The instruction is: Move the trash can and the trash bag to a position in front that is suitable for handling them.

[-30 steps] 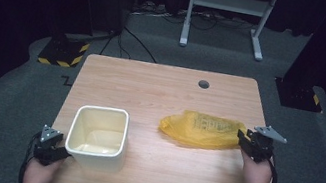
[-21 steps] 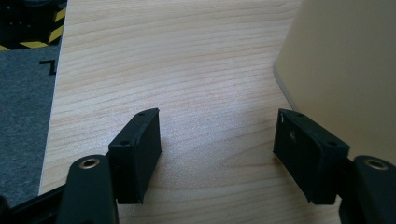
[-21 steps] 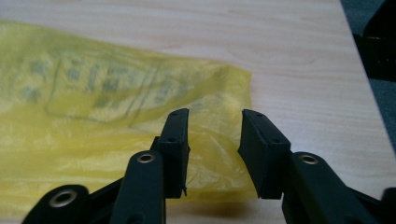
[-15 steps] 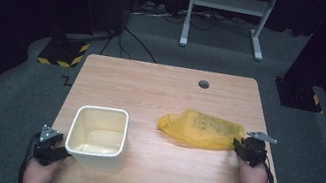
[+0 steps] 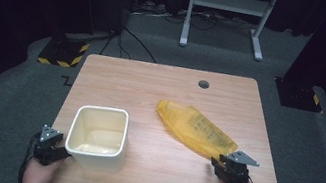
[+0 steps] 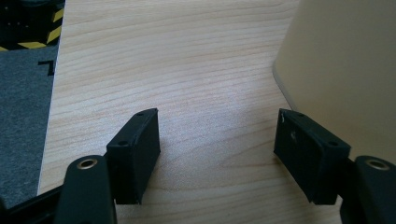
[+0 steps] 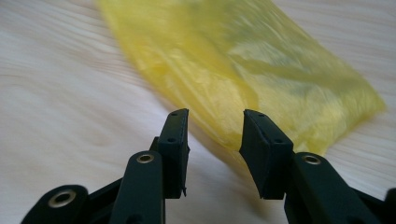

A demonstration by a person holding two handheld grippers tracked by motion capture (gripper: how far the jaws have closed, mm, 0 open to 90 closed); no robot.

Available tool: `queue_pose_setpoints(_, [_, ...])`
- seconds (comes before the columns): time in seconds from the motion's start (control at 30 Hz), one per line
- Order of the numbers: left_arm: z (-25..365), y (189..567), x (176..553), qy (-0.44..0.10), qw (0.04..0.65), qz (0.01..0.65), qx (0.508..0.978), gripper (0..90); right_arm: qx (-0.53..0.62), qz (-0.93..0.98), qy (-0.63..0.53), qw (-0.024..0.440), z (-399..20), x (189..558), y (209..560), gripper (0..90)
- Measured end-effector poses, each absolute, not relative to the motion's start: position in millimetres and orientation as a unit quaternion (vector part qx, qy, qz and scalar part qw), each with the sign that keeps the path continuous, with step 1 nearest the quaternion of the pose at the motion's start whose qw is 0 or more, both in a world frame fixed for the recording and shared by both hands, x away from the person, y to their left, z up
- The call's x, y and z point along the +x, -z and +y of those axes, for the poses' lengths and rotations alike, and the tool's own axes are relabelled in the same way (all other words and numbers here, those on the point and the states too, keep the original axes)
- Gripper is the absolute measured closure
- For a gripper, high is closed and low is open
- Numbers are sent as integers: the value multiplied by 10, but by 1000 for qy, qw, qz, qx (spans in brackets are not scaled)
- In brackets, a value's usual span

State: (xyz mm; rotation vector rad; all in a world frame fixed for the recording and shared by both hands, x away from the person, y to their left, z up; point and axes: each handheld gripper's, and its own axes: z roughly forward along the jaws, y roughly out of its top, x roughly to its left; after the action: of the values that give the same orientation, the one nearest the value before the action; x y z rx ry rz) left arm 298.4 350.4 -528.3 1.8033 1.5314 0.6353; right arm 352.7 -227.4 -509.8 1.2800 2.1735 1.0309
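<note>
One yellow plastic bag (image 5: 196, 130) lies flat right of centre on table (image 5: 152, 84). Right gripper (image 5: 227, 168) at its near end, jaws parted, not gripping. One cream tub (image 5: 96, 136) near-left; left gripper (image 5: 55, 149) beside it, jaws spread wide.

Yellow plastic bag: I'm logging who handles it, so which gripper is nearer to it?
Right. The right gripper sits at the yellow plastic bag's near end; the left gripper is across the table beside the white bin.
</note>
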Motion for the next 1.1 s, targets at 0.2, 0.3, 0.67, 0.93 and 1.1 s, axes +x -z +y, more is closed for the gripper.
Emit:
queue_pose_setpoints(0.2, [3508,5285,2984,-243,341,589,691,313,440,769,-406,223,-2206,3453,4829,616])
queue_pose_setpoints(0.3, [3509,5285,2985,-242,343,589,690,313,461,753,-401,244,-2329,3602,4763,623])
queue_pose_setpoints(0.67, [3523,5284,2984,-239,345,590,690,314,500,761,-341,233,-2528,3931,5077,628])
queue_pose_setpoints(0.93, [3509,5286,2987,-242,343,590,689,313,442,798,-351,213,-2091,3533,5125,600])
queue_pose_setpoints(1.1, [3518,5283,2983,-241,342,589,692,313,391,817,-375,197,-1756,3294,5100,566])
